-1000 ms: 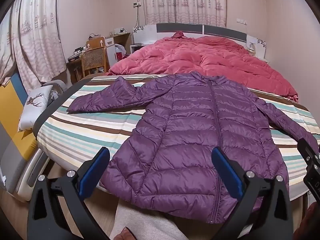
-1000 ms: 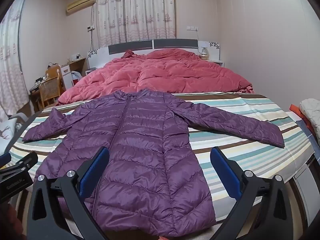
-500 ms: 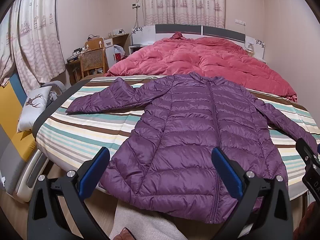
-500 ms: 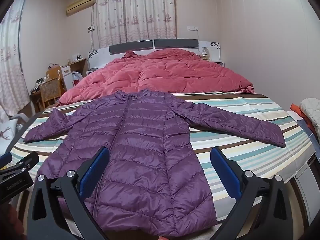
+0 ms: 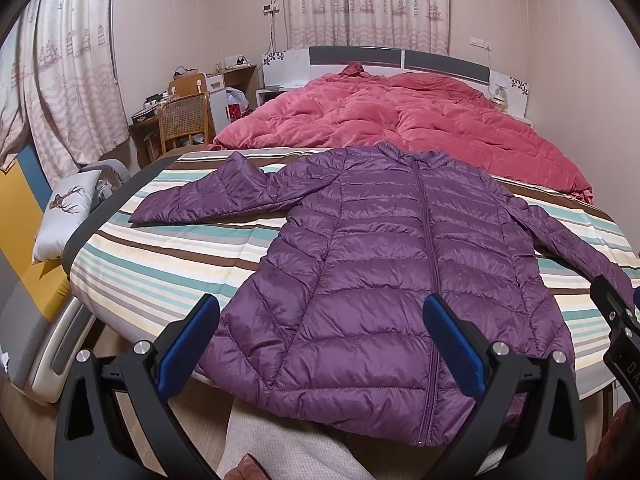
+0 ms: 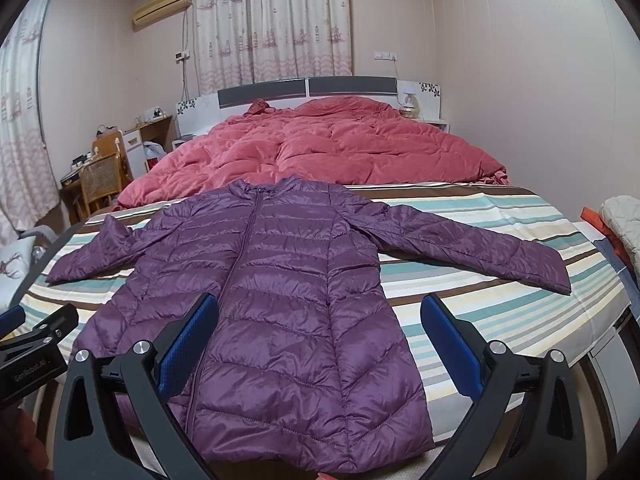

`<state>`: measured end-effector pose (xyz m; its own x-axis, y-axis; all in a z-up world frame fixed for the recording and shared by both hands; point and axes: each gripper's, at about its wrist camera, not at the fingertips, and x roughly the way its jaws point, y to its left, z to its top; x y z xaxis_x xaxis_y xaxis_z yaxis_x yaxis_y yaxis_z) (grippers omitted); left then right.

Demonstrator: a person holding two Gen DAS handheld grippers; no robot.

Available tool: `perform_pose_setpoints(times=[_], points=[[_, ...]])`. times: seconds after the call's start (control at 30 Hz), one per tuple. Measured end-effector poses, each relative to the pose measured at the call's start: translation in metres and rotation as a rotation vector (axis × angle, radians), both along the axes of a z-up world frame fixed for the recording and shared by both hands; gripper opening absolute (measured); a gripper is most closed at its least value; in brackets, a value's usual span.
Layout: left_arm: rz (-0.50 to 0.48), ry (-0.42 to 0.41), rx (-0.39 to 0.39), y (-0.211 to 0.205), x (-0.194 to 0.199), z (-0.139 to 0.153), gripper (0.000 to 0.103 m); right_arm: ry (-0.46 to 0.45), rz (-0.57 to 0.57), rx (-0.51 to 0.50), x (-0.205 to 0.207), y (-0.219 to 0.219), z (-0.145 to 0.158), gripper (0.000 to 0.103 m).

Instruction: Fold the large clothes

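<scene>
A purple quilted jacket (image 5: 384,264) lies flat and zipped on the striped bed sheet (image 5: 160,256), sleeves spread to both sides, hem at the near bed edge. In the right wrist view the same jacket (image 6: 280,288) fills the middle. My left gripper (image 5: 320,320) hovers open above the hem on the jacket's left half, holding nothing. My right gripper (image 6: 318,320) is open too, above the lower right half. The left gripper's body (image 6: 36,344) shows at the left edge of the right wrist view, the right gripper's body (image 5: 618,320) at the right edge of the left one.
A rumpled red duvet (image 5: 400,120) covers the far half of the bed up to the headboard (image 6: 308,88). A wicker chair (image 5: 184,120) and desk stand at the left; a deer cushion (image 5: 64,208) lies beside the bed. White and orange cloth (image 6: 624,220) sits at the right.
Both views have shifted slightly; the jacket sits a little higher in frame. The jacket itself has not moved and both grippers stay open.
</scene>
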<state>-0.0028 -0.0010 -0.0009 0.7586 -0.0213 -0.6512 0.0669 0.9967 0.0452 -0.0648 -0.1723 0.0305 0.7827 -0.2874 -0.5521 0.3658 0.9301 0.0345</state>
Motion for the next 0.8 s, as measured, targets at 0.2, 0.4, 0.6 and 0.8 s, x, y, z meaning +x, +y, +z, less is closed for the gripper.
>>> perform_pose_setpoints(times=[0.2,0.4,0.6,0.8], points=[[-0.002,0.001,0.001,-0.0014,0.002,-0.0018,0.101,0.0,-0.001,0.003,0.0006,-0.0006,-0.0004,0.1],[-0.004,0.001,-0.001,-0.0016,0.0024,-0.0024,0.101,-0.002,0.0,0.003,-0.0008,-0.001,0.0007,0.1],[-0.004,-0.001,-0.006,-0.002,0.0025,-0.0026,0.101,0.0,-0.003,0.003,-0.0001,-0.0009,0.0001,0.1],[-0.006,0.0,-0.009,-0.003,0.0026,-0.0036,0.101,0.001,-0.002,0.002,0.0008,-0.0014,-0.0001,0.1]])
